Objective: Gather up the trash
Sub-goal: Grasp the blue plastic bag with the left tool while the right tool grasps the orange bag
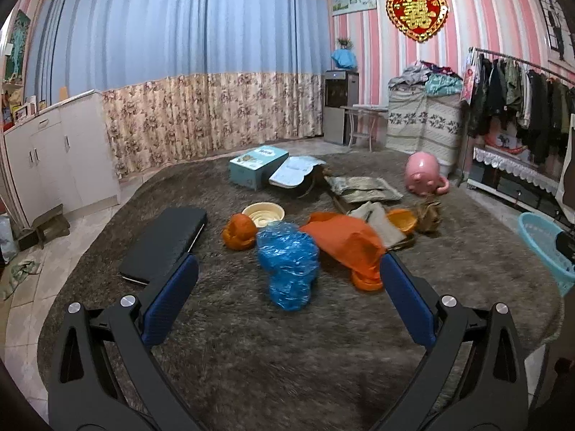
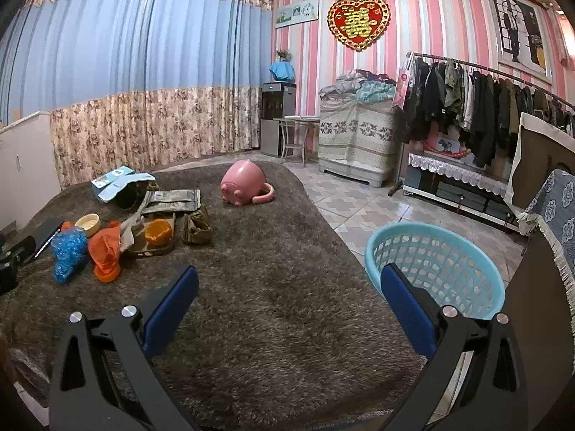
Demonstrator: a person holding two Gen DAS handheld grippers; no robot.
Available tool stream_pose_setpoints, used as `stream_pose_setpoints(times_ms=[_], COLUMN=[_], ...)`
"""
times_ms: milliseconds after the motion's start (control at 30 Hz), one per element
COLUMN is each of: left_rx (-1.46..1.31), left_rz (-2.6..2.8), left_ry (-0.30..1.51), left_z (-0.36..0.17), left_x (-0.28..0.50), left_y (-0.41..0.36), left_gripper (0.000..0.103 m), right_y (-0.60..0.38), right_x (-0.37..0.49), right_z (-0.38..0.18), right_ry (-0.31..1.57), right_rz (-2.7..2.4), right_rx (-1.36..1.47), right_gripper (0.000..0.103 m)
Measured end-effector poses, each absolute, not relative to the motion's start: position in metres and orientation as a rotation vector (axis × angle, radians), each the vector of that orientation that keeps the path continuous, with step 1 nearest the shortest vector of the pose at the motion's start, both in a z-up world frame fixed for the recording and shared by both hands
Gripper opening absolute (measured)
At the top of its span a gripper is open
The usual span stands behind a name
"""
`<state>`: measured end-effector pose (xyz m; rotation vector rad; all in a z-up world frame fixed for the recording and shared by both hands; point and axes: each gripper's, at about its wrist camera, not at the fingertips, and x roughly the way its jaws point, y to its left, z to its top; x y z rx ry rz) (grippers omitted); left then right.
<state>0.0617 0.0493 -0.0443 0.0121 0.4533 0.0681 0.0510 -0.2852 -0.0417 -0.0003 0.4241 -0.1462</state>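
Jaws apart; crinkled blue plastic bag

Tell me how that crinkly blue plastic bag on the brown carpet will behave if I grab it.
The crinkly blue plastic bag looks thin and crumpled, so probably floppy and light. Its glossy film may slip between the left gripper's pads. It likely compresses rather than rolls.

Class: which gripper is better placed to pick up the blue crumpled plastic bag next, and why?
Left. The left gripper is open with the blue bag framed between its fingers; the right gripper, also open, faces bare rug, the bag far left.
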Motion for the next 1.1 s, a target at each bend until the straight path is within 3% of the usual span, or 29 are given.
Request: stream_pose_setpoints(times_ms=[400,500,600,667,767,1033,1100], left_rx=[0.044,0.035,0.004,-0.018,-0.03,-0.005,-0.003], left_rz=[0.069,0.046,-0.003,-0.034,-0.058,0.01,0.042], left_ry=[0.525,0.542,0.608,0.631,0.635,0.556,0.544], left_z=[-0.068,-0.071,-0.079,-0.083,-0.083,-0.058,-0.054], left_x=[0.112,0.124,0.138,0.142,0.139,0.113,0.11], left_y=[0.056,0.058,0.062,0.064,0.069,0.109,0.125], left_gripper=[0.097,0.086,0.06,0.038,0.019,0.015,0.015], right_y=[-0.276,-0.273,-0.268,-0.259,-0.239,-0.172,-0.152], right_x=[0.07,0.081,0.092,0.096,0.104,0.125,0.133], right_z=[-0.047,-0.053,-0.058,-0.059,-0.058,-0.056,-0.055], right_ry=[0.463,0.5,0.542,0.549,0.546,0.555,0.564], right_rz=[-0.149,-0.127,-0.1,-0.066,-0.039,0.112,0.166], right_rx=[-0.012,-0.011,-0.002,0.002,-0.038,-0.117,-0.141], right_gripper=[0.099,0.099,0.099,0.099,0.099,0.097,0.086])
